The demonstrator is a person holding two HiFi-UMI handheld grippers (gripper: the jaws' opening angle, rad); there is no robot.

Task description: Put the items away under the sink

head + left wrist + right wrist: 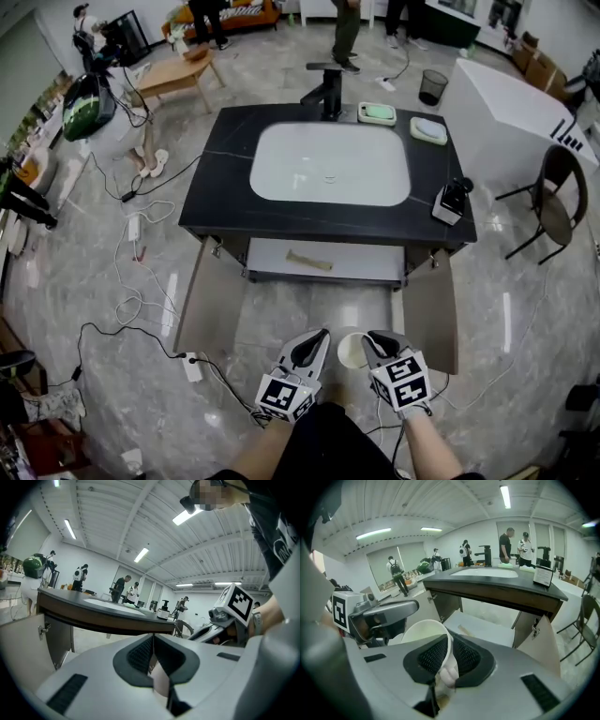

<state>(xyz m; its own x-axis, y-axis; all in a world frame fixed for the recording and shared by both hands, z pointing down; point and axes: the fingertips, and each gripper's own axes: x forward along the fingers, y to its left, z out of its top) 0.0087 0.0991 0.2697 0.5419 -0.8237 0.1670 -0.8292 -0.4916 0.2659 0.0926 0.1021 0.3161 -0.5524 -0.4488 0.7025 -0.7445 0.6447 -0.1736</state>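
Under the black tabletop (225,187) in the head view, the cabinet doors (211,295) stand open on a pale shelf (356,262). Near the bottom edge, the right tool (377,345) pinches a white paper cup (350,351) by its rim, with the left tool (316,345) just beside it. In the left gripper view, that tool's jaws are pressed together on nothing. In the right gripper view, the pads clamp the cup's wall, with the shelf ahead. The cup is best carried low between the doors and set upright on the shelf before release.

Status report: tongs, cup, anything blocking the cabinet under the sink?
Left tongs shut, empty. Right tongs shut on white cup by rim. Cabinet doors open; wooden piece on shelf.
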